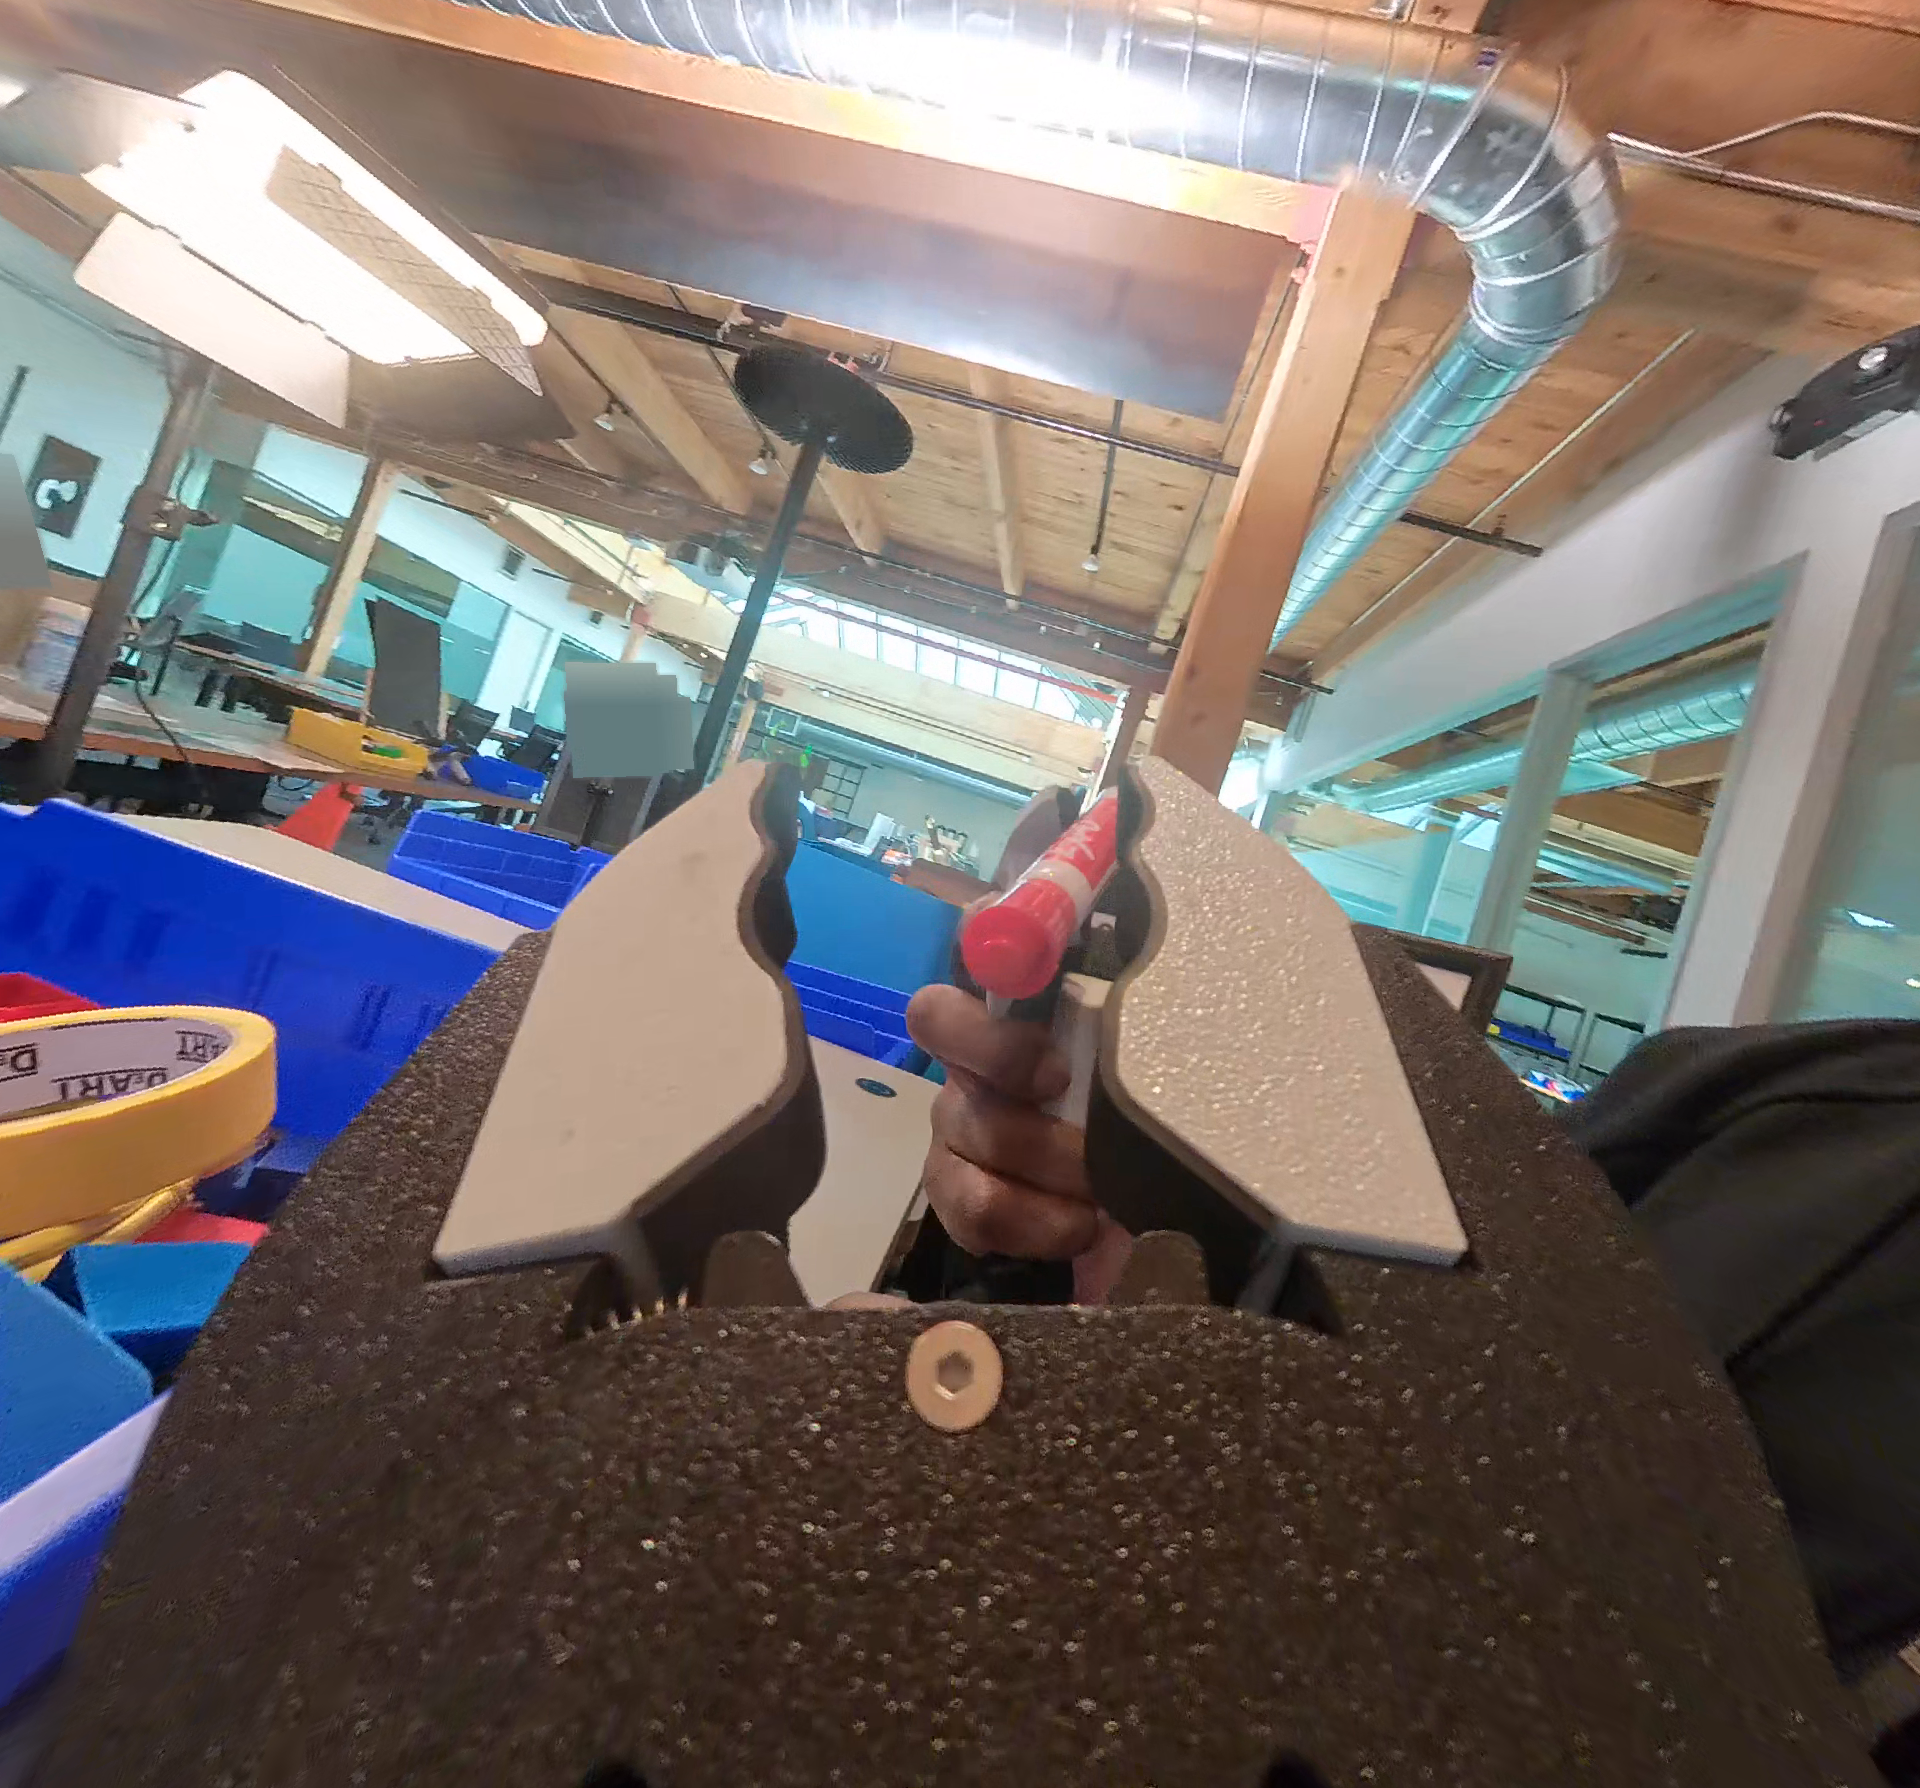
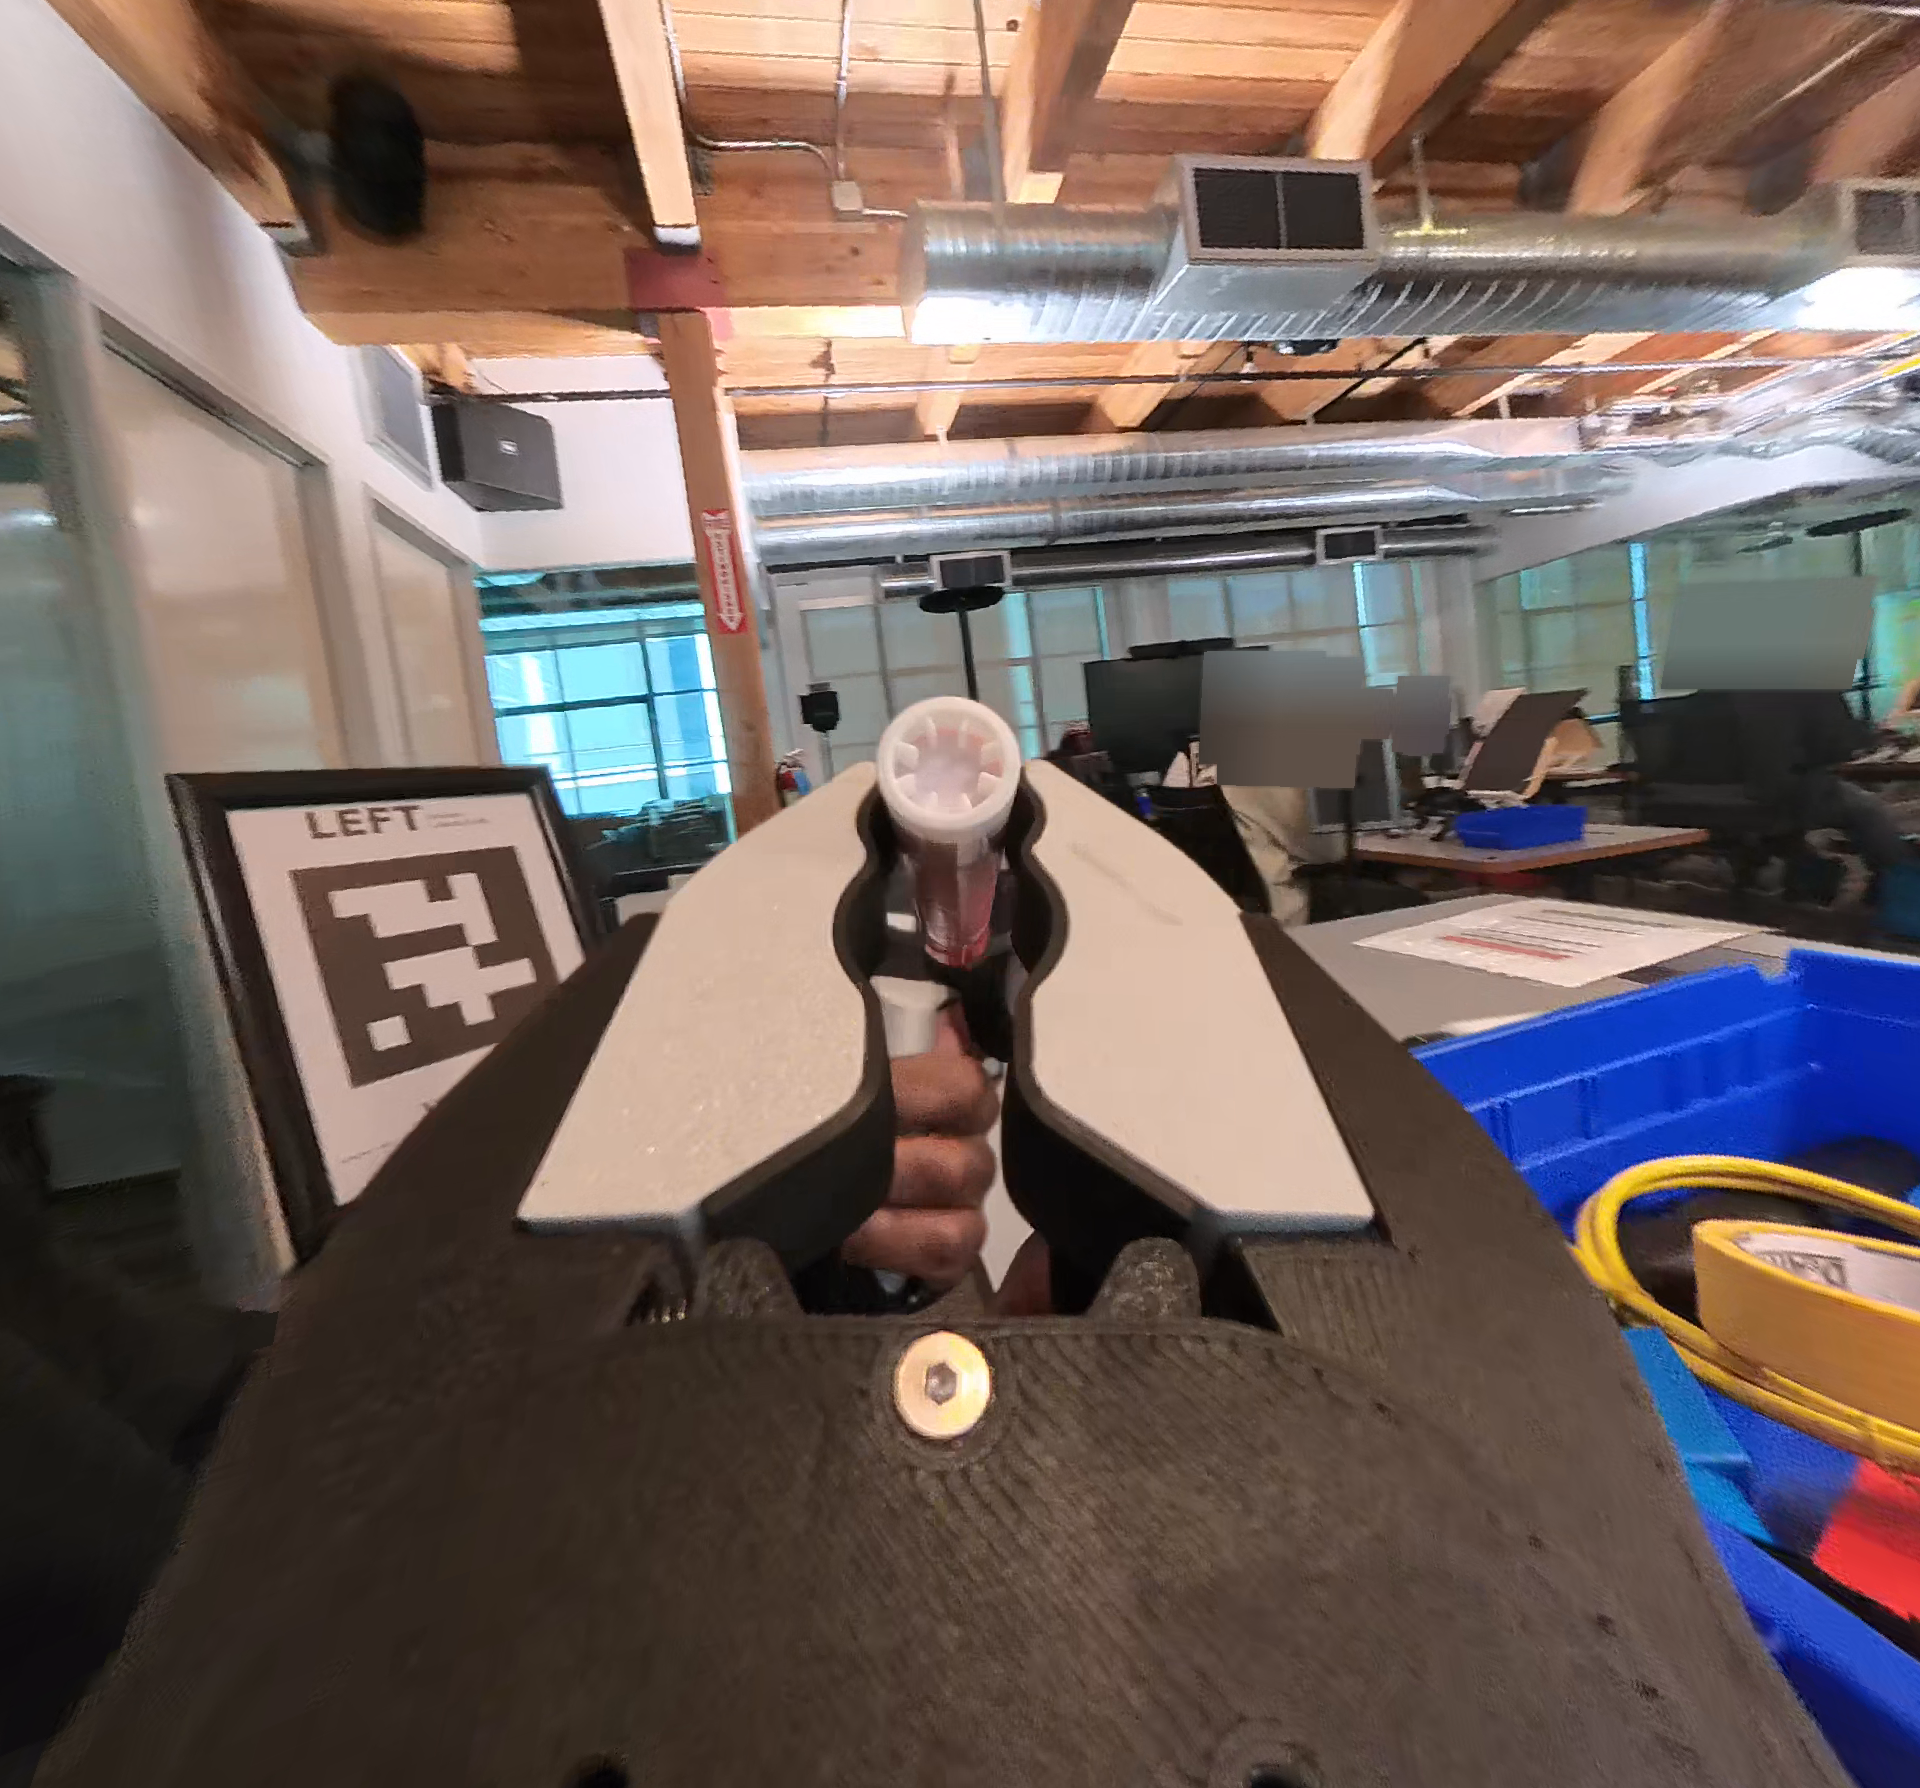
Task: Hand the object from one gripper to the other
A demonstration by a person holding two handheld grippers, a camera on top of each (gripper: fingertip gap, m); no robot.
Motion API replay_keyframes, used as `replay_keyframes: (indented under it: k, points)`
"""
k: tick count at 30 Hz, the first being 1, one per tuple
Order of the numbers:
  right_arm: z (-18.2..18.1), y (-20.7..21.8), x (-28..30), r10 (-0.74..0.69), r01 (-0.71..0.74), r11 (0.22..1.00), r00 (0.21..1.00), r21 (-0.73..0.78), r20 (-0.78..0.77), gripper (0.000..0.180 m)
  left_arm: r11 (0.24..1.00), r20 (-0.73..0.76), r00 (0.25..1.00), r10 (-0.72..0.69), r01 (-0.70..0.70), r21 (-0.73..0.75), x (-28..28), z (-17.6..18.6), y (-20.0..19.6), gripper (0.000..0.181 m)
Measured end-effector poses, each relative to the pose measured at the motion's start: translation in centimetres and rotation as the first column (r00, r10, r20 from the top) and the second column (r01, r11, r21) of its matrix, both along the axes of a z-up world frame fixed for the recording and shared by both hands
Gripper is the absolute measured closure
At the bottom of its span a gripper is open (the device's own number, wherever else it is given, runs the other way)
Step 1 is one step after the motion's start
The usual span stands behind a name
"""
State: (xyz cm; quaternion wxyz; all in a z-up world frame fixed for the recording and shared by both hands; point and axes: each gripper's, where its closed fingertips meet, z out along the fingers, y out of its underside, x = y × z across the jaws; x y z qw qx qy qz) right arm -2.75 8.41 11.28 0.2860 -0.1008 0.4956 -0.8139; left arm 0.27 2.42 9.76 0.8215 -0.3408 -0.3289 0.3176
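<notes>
Right gripper (image 2: 948, 808) jaws are clamped on the marker (image 2: 948, 850), pinching the barrel just below its white end, which pokes out past the fingertips toward the ceiling. Left gripper (image 1: 951, 808) jaws are spread apart, gap wide. In the left wrist view the marker (image 1: 1044, 891) sits tilted against the inner face of the right-side finger, red cap end toward the camera; can't tell if the left-side finger touches it, looks clear of it. Behind the jaws in both views a hand (image 1: 1003, 1146) wraps a white handle. Outward: blue bin (image 1: 239, 938) at left of the left wrist view with a yellow tape roll (image 1: 125, 1115) and blue foam blocks (image 1: 145, 1291). Right wrist view shows a framed marker sign (image 2: 400, 969) at left and a blue bin (image 2: 1621, 1073) at right holding a yellow cable (image 2: 1662, 1250).
</notes>
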Motion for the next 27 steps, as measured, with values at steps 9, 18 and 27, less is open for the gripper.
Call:
replay_keyframes:
  k: [9,18,27]
  points:
    - [0.9,-0.3,-0.5,0.152,-0.155,0.987,0.986,0.037,0.073,0.16,0.99,0.059,0.996,-0.074,0.08,-0.117,-1.7,0.0,2.8,0.125]
    - [0.6,0.4,0.1,0.179,-0.187,0.98,0.978,0.071,0.108,0.16,0.972,0.072,0.988,-0.138,0.149,-0.183,-1.4,-0.3,4.8,0.13]
    - [0.6,1.0,-0.4,0.084,-0.09,0.995,0.99,0.052,0.112,0.16,0.928,0.097,0.962,-0.254,0.271,-0.254,-1.8,-0.8,6.9,0.132]
